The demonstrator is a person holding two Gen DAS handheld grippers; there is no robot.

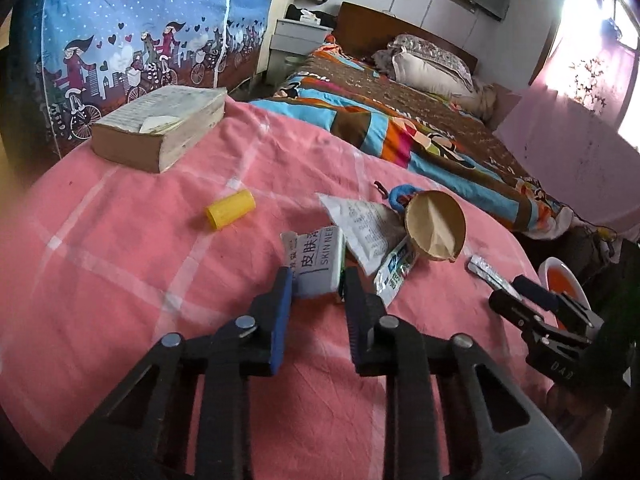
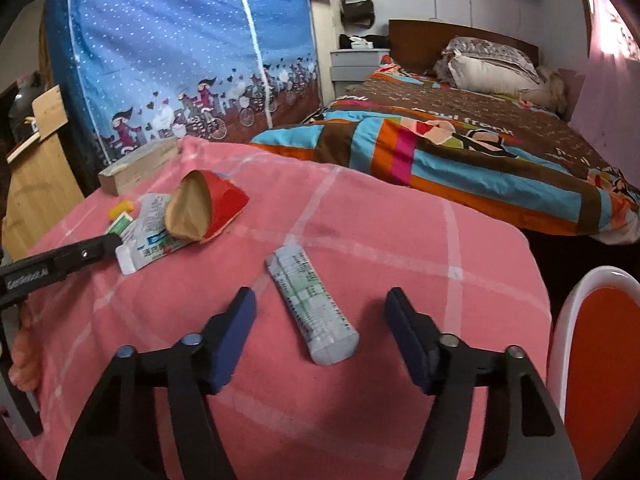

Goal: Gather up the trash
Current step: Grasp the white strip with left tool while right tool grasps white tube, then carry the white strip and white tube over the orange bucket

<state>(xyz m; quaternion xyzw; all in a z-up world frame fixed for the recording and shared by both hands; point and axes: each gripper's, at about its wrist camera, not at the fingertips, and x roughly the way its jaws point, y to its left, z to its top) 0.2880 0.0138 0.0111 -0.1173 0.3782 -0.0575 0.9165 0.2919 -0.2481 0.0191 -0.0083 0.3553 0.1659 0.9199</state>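
Tongs, left gripper (image 1: 316,280): jaws narrowed about the near end of a small white skin-care box (image 1: 318,264); whether the pads press it or only flank it I cannot tell.

Tongs, right gripper (image 2: 320,320): jaws apart, straddling a grey-white tube packet (image 2: 312,304) without touching it.

Box: lies flat on the pink checked cloth (image 1: 120,264), long axis running away from the left gripper, printed face up.

Tube packet: flat on the cloth, long axis diagonal, far end toward upper left, blunt near end toward lower right, so it lies skewed across the jaw line.

Adjacent litter: white printed sachet (image 1: 364,224), blue-and-white wrapper (image 1: 394,270), red paper cup (image 1: 436,226) on its side with its mouth toward the left camera, yellow cap (image 1: 231,210) apart at left.

Other: thick book (image 1: 160,128); red-and-white bin (image 2: 600,352) just beyond the table edge at right.

Risks, judged: the skewed packet may pivot or slip out on closing, since the pads would meet it obliquely; the box, gripped only at its end, may tip and drop; the wrapper beside it may drag along.
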